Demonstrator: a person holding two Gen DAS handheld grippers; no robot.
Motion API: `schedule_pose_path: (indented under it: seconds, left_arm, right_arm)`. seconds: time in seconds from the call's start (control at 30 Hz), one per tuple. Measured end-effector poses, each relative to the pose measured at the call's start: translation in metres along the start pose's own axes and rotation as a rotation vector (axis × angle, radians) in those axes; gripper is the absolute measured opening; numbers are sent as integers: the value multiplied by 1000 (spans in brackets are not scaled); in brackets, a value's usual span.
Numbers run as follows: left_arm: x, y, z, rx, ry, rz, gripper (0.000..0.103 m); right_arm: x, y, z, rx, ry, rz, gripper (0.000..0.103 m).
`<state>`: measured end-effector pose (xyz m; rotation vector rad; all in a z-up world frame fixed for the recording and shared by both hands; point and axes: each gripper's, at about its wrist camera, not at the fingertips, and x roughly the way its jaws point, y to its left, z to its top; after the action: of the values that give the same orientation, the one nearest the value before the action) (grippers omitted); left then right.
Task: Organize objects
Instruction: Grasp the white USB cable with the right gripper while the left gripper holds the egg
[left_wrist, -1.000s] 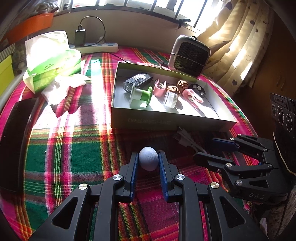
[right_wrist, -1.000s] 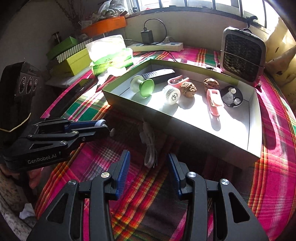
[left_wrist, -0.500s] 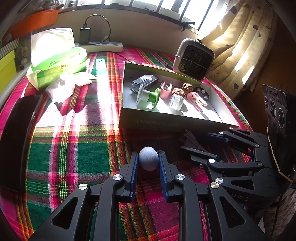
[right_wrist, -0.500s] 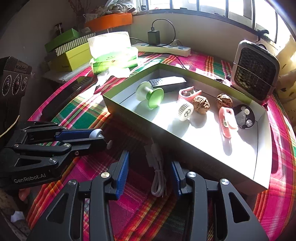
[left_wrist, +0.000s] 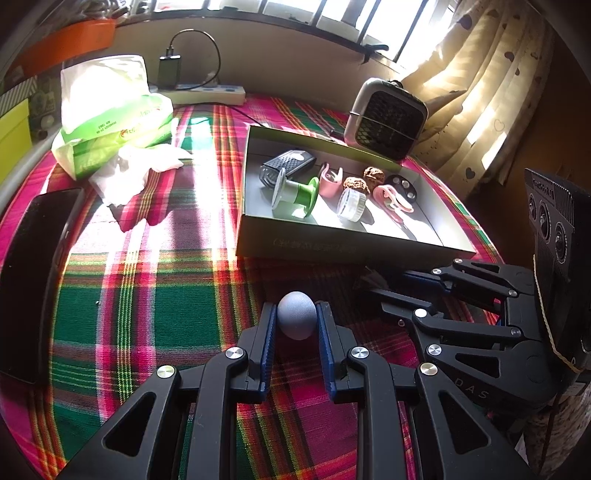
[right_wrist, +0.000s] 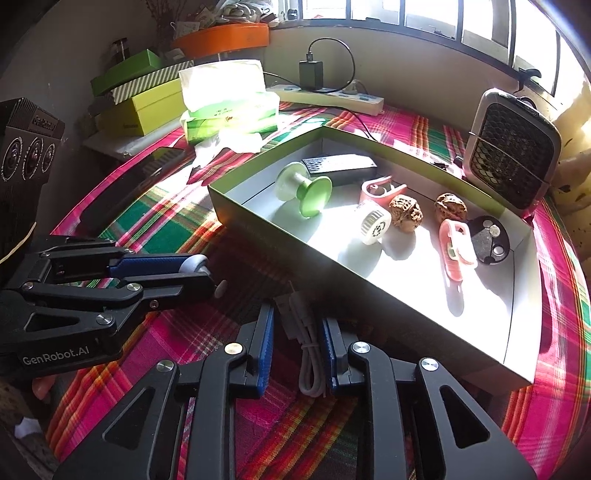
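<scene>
A small grey-blue ball (left_wrist: 296, 319) is clamped between the blue pads of the left hand-held gripper (left_wrist: 296, 325) above a worktop covered in a red, green and pink plaid cloth (left_wrist: 147, 295). Just beside it, the right hand-held gripper (right_wrist: 297, 347) is seen with its jaws just drawn in around a coiled white cable (right_wrist: 308, 354) lying on the cloth, the pads closed against the bundle's sides. Close behind the cable, an open shallow box (right_wrist: 258, 221) is shown holding a green spool (right_wrist: 303, 190), a dark remote (right_wrist: 338, 168), two walnuts (right_wrist: 406, 212), pink clips (right_wrist: 456, 243) and a black disc (right_wrist: 487, 240). A tissue pack (left_wrist: 110, 122) and a small fan (left_wrist: 388, 122) are seen further back.
</scene>
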<state>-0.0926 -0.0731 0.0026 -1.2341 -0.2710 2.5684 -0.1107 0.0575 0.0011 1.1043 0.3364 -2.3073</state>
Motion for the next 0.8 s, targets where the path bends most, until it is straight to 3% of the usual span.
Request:
schedule_pose_path:
  seconds: [0.8]
  left_arm:
    - [-3,-4,0,25,-3,6,19]
  right_arm:
    - [-4,1,-1,21,-17,-13,21]
